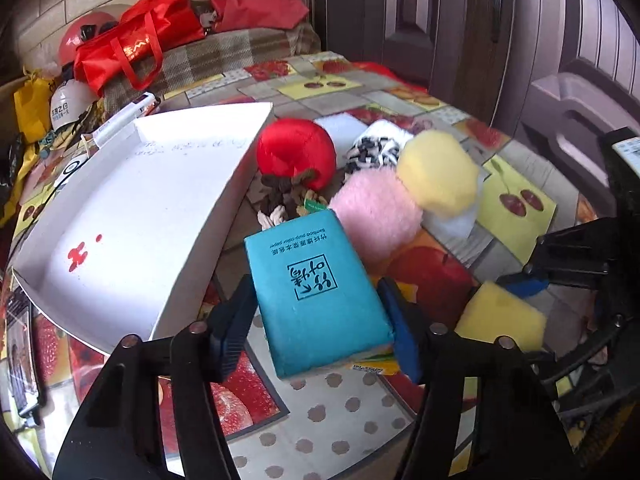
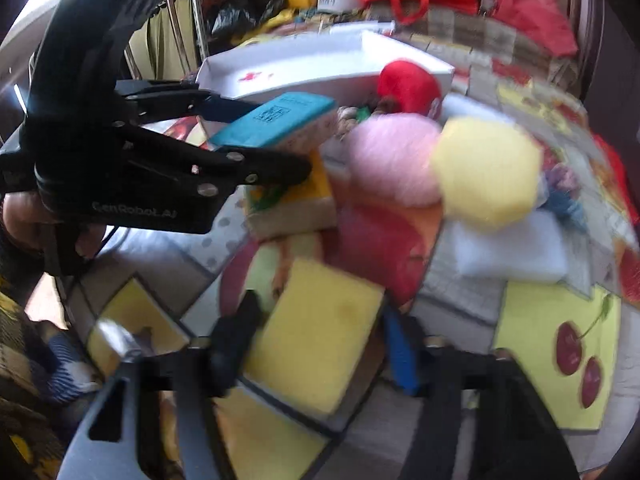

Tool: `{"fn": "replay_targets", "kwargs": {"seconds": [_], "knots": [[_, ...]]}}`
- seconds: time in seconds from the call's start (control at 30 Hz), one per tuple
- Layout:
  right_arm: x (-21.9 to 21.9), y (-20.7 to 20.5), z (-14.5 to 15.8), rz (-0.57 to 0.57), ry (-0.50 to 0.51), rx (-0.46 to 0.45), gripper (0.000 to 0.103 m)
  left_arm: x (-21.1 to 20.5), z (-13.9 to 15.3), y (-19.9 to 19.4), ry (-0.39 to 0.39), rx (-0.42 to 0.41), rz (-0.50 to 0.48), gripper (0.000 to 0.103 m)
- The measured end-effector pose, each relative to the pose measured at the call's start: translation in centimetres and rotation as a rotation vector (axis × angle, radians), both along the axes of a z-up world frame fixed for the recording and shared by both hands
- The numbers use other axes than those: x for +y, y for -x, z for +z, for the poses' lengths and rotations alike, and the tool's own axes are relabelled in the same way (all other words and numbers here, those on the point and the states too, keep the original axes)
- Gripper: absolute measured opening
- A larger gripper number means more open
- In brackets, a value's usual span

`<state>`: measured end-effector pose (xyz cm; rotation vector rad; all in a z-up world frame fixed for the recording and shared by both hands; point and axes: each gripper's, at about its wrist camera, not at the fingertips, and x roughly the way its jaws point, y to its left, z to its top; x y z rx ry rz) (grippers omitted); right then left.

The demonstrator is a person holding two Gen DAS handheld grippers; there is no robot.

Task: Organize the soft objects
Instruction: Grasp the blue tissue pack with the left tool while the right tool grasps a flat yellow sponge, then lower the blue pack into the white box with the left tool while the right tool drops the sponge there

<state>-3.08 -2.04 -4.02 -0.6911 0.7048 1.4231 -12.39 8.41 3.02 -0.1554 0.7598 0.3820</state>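
On the fruit-print tablecloth (image 1: 320,432), my left gripper (image 1: 320,332) clamps the teal tissue pack (image 1: 316,292), my right gripper (image 2: 320,344) clamps the yellow sponge (image 2: 320,336), both bound, I judge, for the white box (image 1: 224,184) far left.

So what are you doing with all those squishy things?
A person is tidying soft things on a table with a gripper in each hand. The left gripper is closed around a teal tissue pack, and the right gripper is closed around a yellow sponge. A pink pom-pom, a yellow puff and a red plush apple lie beside the white box, which holds no soft things yet.
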Motion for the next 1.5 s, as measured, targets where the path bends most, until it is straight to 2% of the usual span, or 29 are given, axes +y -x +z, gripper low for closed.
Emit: {"fn": "replay_targets", "kwargs": {"seconds": [0.07, 0.2, 0.27, 0.4, 0.47, 0.53, 0.73, 0.77, 0.87, 1.1, 1.3, 1.5], "knots": [[-0.4, -0.1, 0.3, 0.006, -0.006, -0.006, 0.043, 0.1, 0.4, 0.4, -0.009, -0.027, 0.013, 0.059], [-1.2, -2.2, 1.9, -0.049, -0.085, 0.050, 0.043, 0.3, 2.2, 1.7, -0.072, -0.149, 0.056, 0.059], [-2.3, -3.1, 3.9, -0.076, -0.199, 0.063, 0.043, 0.6, 3.0, 2.2, -0.129, -0.218, 0.092, 0.059], [-3.8, -4.1, 7.7, -0.150, -0.471, 0.025, 0.043, 1.4, 3.0, 2.5, -0.231, -0.271, 0.186, 0.059], [-4.0, -4.5, 8.6, -0.200, -0.610, 0.011, 0.043, 2.1, 2.7, 3.0, -0.218, -0.279, 0.213, 0.059], [-3.1, -4.8, 8.3, -0.237, -0.669, 0.008, 0.043, 2.5, 2.9, 3.6, -0.209, -0.301, 0.234, 0.059], [-1.1, -4.0, 6.0, -0.261, -0.666, 0.042, 0.043, 3.4, 2.7, 4.8, -0.225, -0.309, 0.287, 0.059], [-1.1, -3.8, 6.1, -0.260, -0.649, 0.046, 0.044, 3.5, 2.7, 4.8, -0.228, -0.308, 0.295, 0.060], [-1.2, -2.7, 6.5, -0.239, -0.687, 0.065, 0.044, 4.4, 2.7, 5.2, -0.243, -0.301, 0.331, 0.060], [2.3, 1.1, 6.4, -0.097, -0.659, 0.040, 0.045, 8.0, 2.3, 5.9, -0.270, -0.270, 0.453, 0.060], [5.9, 3.7, 5.9, 0.006, -0.607, 0.067, 0.045, 11.4, 2.1, 7.1, -0.298, -0.251, 0.543, 0.060], [10.0, 4.3, 4.8, -0.010, -0.560, 0.133, 0.045, 14.5, 1.6, 6.2, -0.296, -0.204, 0.579, 0.060]]}}
